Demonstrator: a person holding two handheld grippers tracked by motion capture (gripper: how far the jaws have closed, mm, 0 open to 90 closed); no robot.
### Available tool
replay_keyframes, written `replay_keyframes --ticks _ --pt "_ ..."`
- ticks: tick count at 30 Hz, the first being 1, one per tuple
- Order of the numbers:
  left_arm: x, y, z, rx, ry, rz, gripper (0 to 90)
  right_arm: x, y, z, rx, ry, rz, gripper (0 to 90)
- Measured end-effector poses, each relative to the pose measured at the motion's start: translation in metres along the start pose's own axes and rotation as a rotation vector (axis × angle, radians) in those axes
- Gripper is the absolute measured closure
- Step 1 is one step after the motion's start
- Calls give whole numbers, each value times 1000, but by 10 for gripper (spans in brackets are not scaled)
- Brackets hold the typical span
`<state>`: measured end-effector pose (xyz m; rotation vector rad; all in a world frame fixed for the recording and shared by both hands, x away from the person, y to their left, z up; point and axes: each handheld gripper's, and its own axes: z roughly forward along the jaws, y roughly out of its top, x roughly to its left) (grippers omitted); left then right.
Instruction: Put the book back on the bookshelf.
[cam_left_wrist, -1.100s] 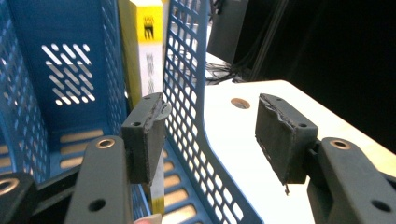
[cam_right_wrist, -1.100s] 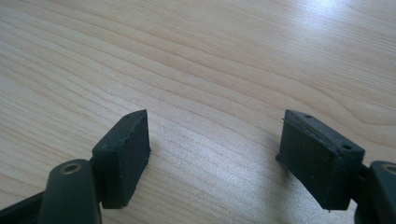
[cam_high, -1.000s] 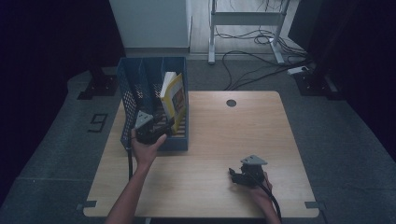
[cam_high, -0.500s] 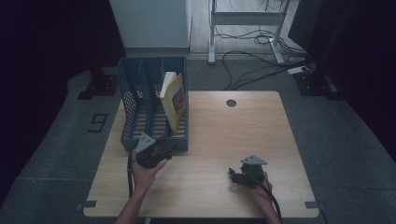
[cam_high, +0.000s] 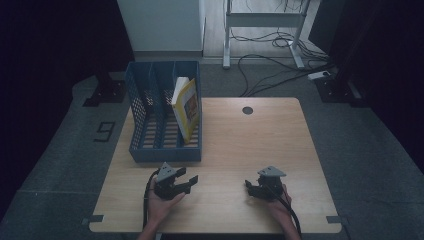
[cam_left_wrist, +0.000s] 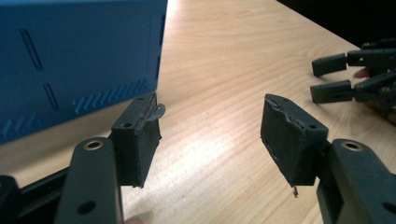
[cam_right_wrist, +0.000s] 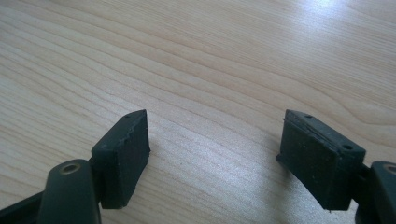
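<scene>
A blue file holder (cam_high: 165, 150) with three compartments stands at the table's back left. A yellow-covered book (cam_high: 187, 107) leans upright in its right compartment. My left gripper (cam_high: 191, 183) lies low over the table just in front of the holder, pointing right. Its jaws have just been opening, and in the left gripper view my left gripper (cam_left_wrist: 212, 112) is open with bare wood between the pads and the holder's blue wall (cam_left_wrist: 79, 56) at upper left. My right gripper (cam_high: 249, 188) rests near the front edge, pointing left, and stands open (cam_right_wrist: 212, 126) over bare wood.
The wooden table (cam_high: 250, 145) has a round cable hole (cam_high: 247, 110) at the back. My right gripper (cam_left_wrist: 316, 79) faces the left one from the upper right of the left gripper view. Cables and a desk frame lie on the floor beyond the table.
My left hand has drawn back from the file holder's front, down and toward the table's front edge, and its jaws stand wider. The right hand has not moved.
</scene>
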<state>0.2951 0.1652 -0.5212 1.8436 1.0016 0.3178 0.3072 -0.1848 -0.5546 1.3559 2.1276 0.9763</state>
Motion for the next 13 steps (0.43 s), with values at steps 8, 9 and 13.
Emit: replay_keyframes --ticks 8,9,13 --pt "1 5 4 -9 -18 -19 376 0 0 0 -1 -1 -1 232" --pt "1 5 4 -9 -21 -22 376 0 0 0 0 -1 -1 232" --pt "3 6 5 4 -21 -27 373 0 0 0 -1 -1 -1 232"
